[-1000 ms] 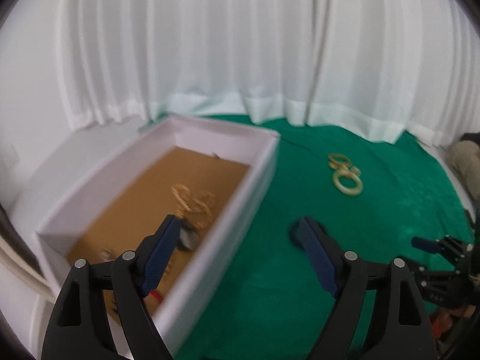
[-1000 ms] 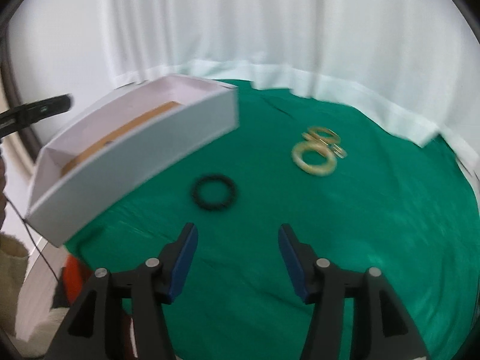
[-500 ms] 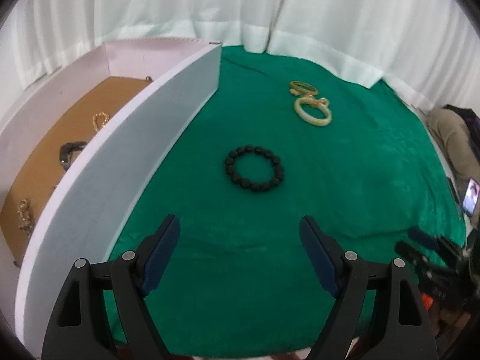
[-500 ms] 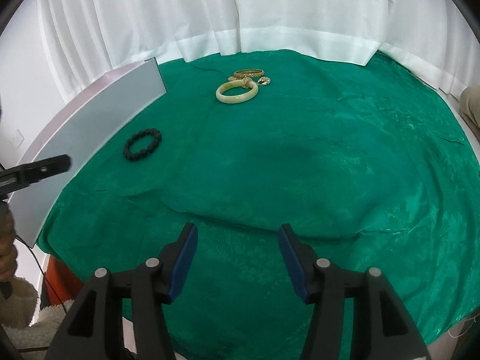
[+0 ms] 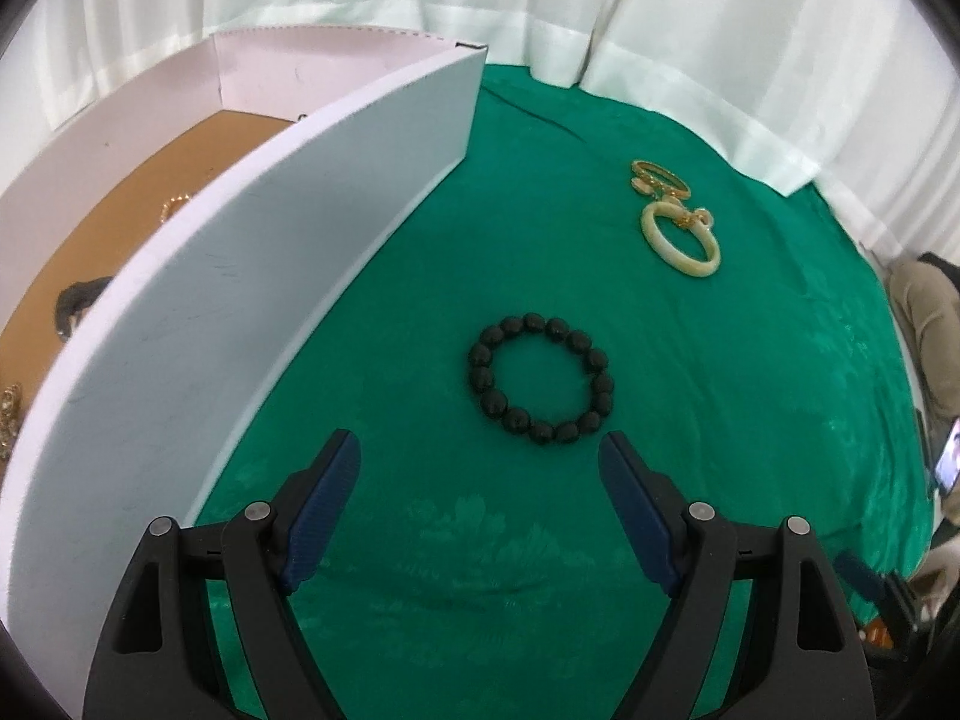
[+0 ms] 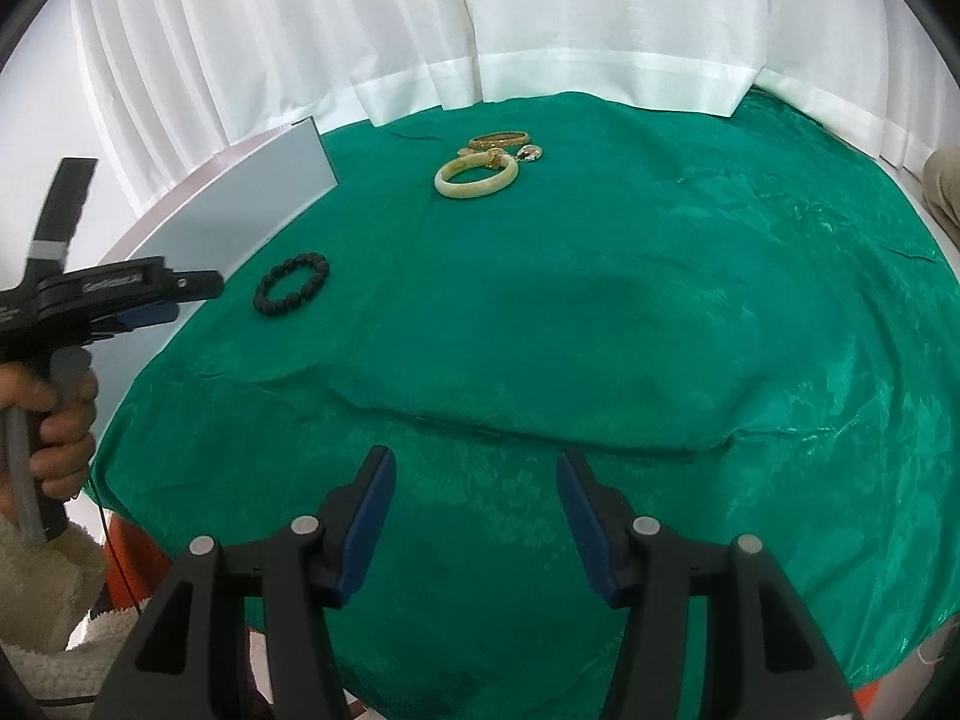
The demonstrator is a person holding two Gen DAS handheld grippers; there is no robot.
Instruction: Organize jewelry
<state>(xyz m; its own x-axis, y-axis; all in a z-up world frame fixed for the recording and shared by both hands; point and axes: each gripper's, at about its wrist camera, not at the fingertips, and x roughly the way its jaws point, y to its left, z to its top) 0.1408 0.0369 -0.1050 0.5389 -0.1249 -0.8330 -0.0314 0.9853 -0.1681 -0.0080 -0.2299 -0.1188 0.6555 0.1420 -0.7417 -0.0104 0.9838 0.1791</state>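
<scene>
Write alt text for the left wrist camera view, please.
The open left tool hovers just short of a black bead bracelet lying on green cloth. A white box stands to the left; a cream bangle and gold pieces lie farther back.

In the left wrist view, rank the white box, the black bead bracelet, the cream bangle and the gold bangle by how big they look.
1. White box, by far the largest.
2. Black bead bracelet.
3. Cream bangle.
4. Gold bangle.
The two bangles lie farther from the camera than the bracelet, so their true sizes may rank differently.
</scene>
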